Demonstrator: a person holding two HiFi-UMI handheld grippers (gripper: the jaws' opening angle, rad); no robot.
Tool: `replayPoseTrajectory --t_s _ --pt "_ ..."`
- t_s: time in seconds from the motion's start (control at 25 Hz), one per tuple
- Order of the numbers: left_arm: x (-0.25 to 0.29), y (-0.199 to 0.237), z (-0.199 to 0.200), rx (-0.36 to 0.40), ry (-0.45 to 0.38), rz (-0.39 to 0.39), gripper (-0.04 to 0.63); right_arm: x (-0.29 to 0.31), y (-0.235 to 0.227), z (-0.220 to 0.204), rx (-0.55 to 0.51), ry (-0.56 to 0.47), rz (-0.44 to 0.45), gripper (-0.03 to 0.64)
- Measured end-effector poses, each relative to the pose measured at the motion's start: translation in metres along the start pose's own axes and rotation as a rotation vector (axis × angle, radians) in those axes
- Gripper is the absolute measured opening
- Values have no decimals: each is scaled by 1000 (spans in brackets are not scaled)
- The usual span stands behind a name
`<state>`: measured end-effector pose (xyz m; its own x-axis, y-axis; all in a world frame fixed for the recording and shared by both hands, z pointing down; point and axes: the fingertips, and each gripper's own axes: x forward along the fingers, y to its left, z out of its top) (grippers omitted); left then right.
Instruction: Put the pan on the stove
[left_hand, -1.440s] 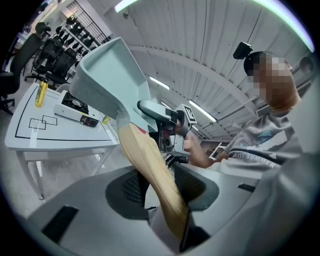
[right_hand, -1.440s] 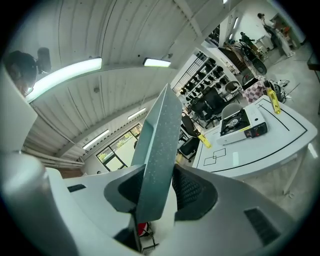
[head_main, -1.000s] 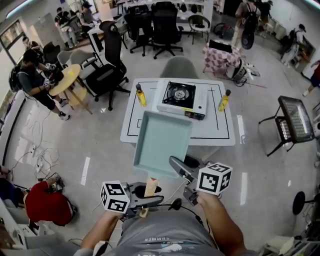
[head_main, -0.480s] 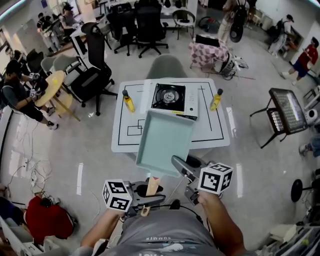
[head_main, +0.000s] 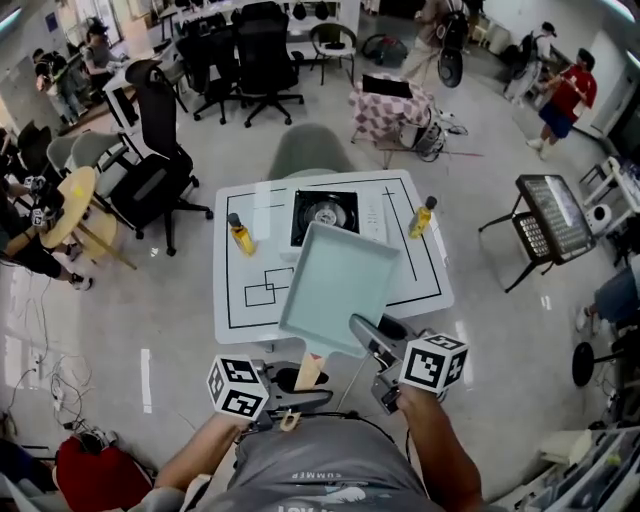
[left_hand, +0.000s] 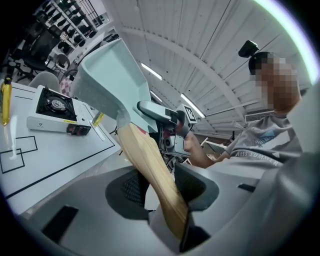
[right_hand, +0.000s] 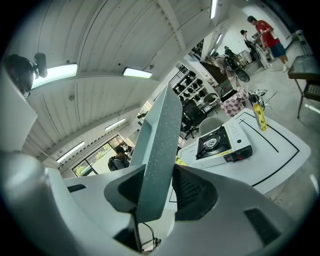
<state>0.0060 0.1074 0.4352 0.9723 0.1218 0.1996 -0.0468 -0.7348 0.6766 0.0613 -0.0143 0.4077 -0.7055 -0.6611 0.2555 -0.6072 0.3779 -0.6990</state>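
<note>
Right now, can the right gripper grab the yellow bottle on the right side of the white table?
Probably not. The right gripper is shut on the rim of the pale green square pan, so it is busy, and the yellow bottle stands beyond the pan on the white table.

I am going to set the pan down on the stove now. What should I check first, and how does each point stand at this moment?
1. Left tool shut on the wooden handle of the pan: ok.
2. Right tool shut on the pan's rim: ok.
3. Burner of the stove free of things: ok.
4. Left bottle and right bottle stand apart from the stove: ok.
5. Pan empty inside: ok.
6. Pan resting on the stove: not ok; it is held in the air, not yet set down.
</note>
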Motion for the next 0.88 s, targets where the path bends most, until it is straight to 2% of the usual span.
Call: replayPoseTrajectory --t_s 0.6,0.88 --pt "-35 50 38 35 66 -105 153 50 -12 35 0 -65 -107 152" --pt "-37 72 47 39 59 -101 153 67 -27 43 -9 -46 -124 150"
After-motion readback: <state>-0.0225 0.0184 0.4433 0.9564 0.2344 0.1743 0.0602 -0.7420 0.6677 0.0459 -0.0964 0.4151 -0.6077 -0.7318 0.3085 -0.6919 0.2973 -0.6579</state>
